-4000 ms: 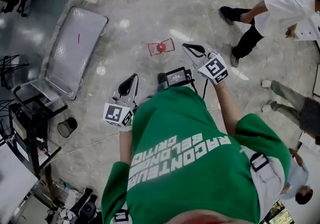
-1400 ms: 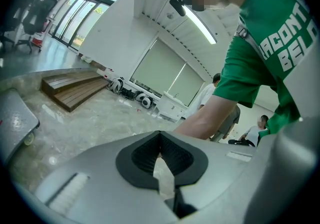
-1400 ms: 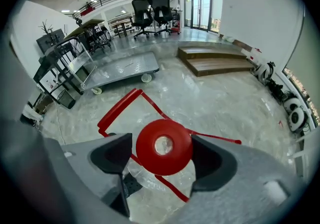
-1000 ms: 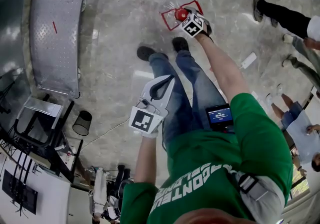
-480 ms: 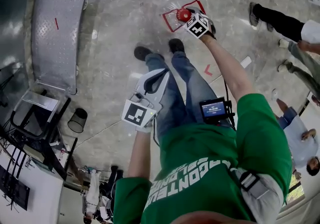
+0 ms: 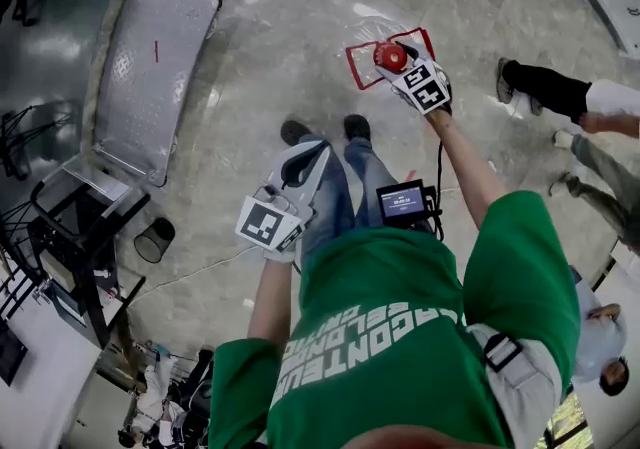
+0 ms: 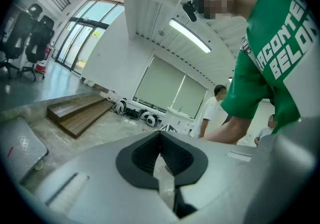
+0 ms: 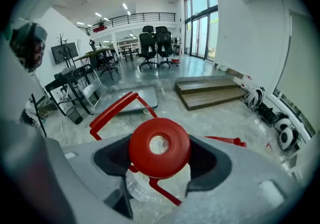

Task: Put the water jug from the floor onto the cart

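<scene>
- Water jug (image 6: pixel 389 57): clear body, red cap (image 8: pixel 159 146), red handle frame (image 8: pixel 112 108).
- Location: at right gripper (image 8: pixel 160 160), ahead of person's feet, well apart from cart (image 6: pixel 150 77).
- Right jaws: wide, clamped on neck under cap.
- Left gripper (image 7: pixel 160 140): tips together, empty.
- Handling estimate: heavy if filled, rigid, smooth wall likely slippery.
- Hold point: neck below cap flange; expect swing.

In the head view the right gripper (image 6: pixel 401 50) covers part of the jug (image 6: pixel 387 58), whose clear body is too faint to trace. In the right gripper view the cap (image 8: pixel 159 147) hides where the 2 jaws meet the neck. The left gripper view's edge cuts the cart (image 7: pixel 20 144). The head view's right edge cuts off a bystander (image 6: pixel 560 92).
</scene>
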